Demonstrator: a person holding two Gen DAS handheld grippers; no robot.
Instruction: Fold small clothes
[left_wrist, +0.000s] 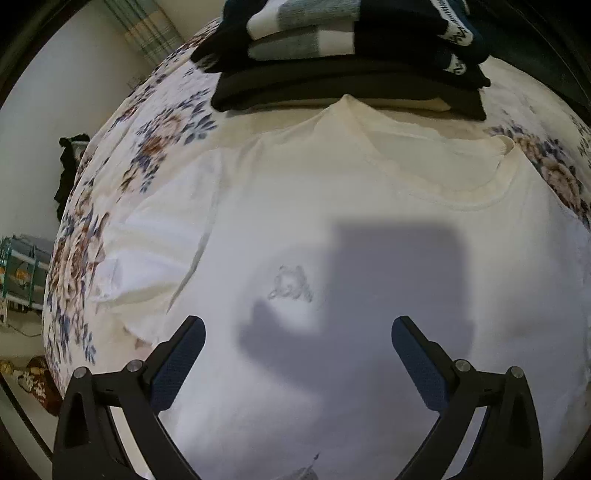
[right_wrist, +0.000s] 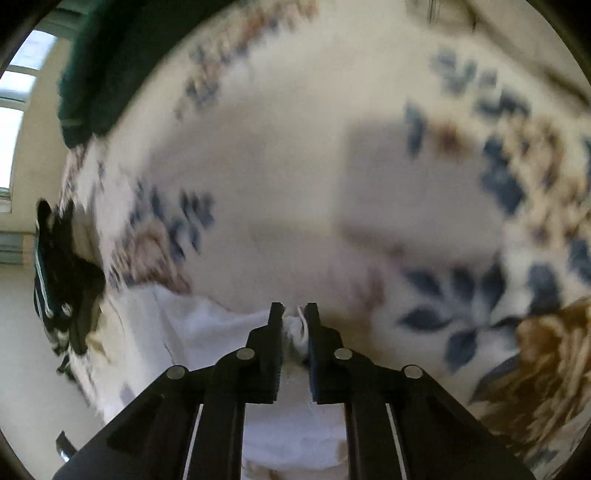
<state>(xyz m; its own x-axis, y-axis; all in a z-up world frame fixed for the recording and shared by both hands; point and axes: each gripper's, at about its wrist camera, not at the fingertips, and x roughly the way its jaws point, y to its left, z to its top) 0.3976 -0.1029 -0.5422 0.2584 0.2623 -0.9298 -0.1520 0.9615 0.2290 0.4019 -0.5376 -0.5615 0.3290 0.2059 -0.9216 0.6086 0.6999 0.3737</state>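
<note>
The stack of folded dark clothes (left_wrist: 347, 55) at the far edge of the bed is cut off by the top of the left wrist view. The white T-shirt (left_wrist: 369, 206) is cropped at the bottom edge, and its small grey print (left_wrist: 291, 284) cannot be read. In the right wrist view the floral bedcover (right_wrist: 480, 229) is smeared by motion blur. A dark green garment (right_wrist: 107, 66) at the far left corner is cropped, and the dark bundle (right_wrist: 62, 273) at the left edge cannot be identified.
</note>
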